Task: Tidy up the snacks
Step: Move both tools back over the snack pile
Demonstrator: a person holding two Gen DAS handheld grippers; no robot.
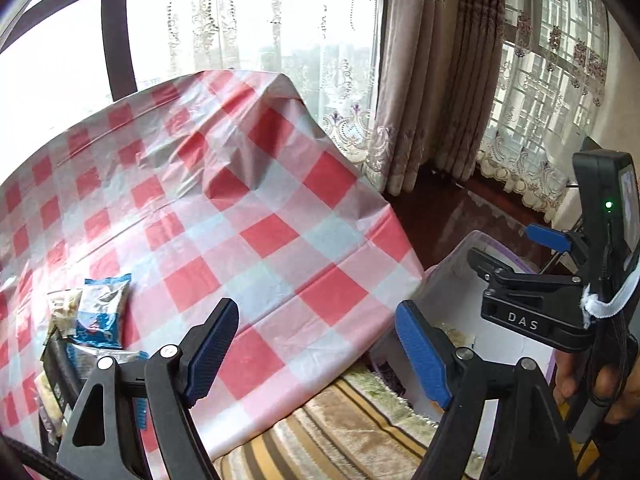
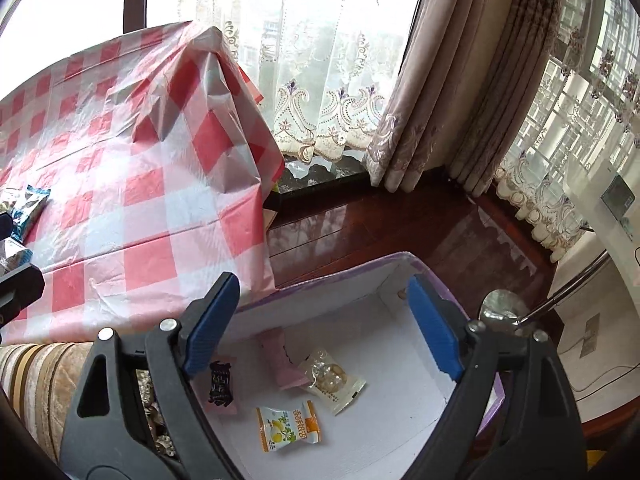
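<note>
Several snack packets lie at the left of the red-and-white checked table (image 1: 248, 200): a blue one (image 1: 102, 312), a beige one (image 1: 64, 308) and a dark one (image 1: 60, 372). My left gripper (image 1: 316, 320) hangs open and empty over the table's near edge. A white box with a purple rim (image 2: 340, 272) stands to the right of the table, beside its hanging cloth. Inside it lie an orange-and-white packet (image 2: 288, 426), a clear packet (image 2: 332, 376), a pink packet (image 2: 282, 360) and a dark-printed one (image 2: 221, 384). My right gripper (image 2: 322, 292) is open above the box, nothing between its fingers.
A striped plush cushion (image 1: 340, 420) runs along the table's near side, beside the box. Dark polished wood floor (image 2: 400, 220) lies beyond the box, with curtains (image 2: 440, 100) and windows behind. A metal stand (image 2: 560, 296) and a cable sit at the right.
</note>
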